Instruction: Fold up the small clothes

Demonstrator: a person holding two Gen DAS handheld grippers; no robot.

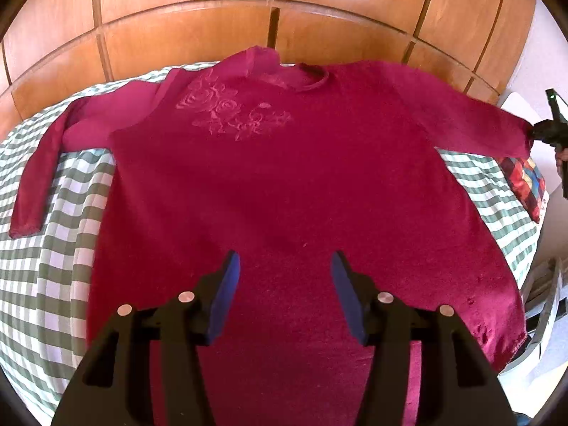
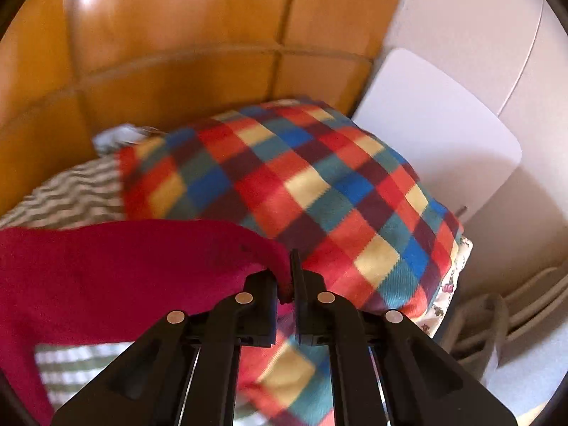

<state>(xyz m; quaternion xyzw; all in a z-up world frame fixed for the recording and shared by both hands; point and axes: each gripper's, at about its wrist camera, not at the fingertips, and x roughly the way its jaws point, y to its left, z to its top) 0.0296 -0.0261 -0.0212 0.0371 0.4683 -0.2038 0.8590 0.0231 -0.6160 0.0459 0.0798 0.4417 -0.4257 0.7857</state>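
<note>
1. Bed (image 1: 53,234), under a green-and-white check cover, carries the whole job; every place below is told from it.
2. Sweater (image 1: 277,191), deep red with a rose motif on the chest, lies front up and spread nearly flat across the bed, collar toward the wooden headboard (image 1: 213,17). No fold shows in the body yet, so I judge the task barely begun.
3. Checked cushion (image 2: 301,184) sits at the bed's right end.
4. Right sleeve (image 2: 142,259) is stretched toward that end; the left sleeve (image 1: 39,177) droops down the bed's left side.
5. Left gripper (image 1: 285,294) hovers over the hem, jaws apart, empty.
6. Right gripper (image 2: 291,277) has jaws clamped on the right sleeve's cuff.
</note>
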